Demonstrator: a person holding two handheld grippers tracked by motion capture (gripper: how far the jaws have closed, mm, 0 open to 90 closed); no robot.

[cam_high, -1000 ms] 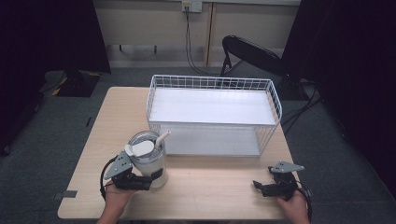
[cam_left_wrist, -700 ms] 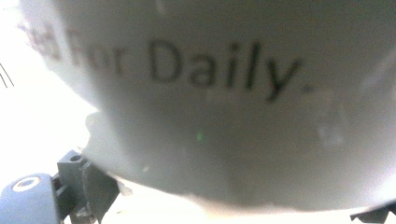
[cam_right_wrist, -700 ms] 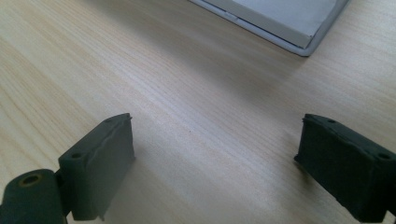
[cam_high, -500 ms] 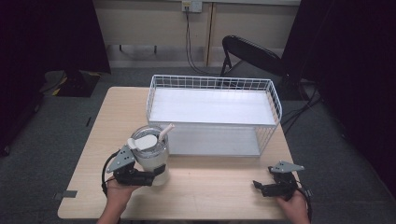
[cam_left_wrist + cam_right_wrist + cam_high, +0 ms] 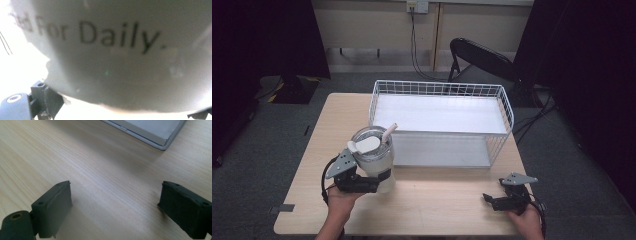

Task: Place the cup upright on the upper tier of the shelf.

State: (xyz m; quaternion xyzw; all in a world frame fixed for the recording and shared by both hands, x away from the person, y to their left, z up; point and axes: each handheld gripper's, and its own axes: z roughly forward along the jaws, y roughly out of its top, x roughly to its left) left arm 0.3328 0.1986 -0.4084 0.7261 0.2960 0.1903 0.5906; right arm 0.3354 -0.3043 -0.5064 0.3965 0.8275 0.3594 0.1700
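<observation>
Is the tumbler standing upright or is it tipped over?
Upright: the tumbler has its lid and straw on top, gripped by the left gripper.

Now carried toward 12 o'clock: tumbler [image 5: 373, 156] sits closer to the wire basket [image 5: 503, 102] than a second ago, lid and straw [image 5: 388, 133] overlapping the basket's near left corner in the high view. Left gripper [image 5: 374, 182] shifted the same way, off toward 1 o'clock from its earlier spot, still clamped around the tumbler's lower body.
</observation>
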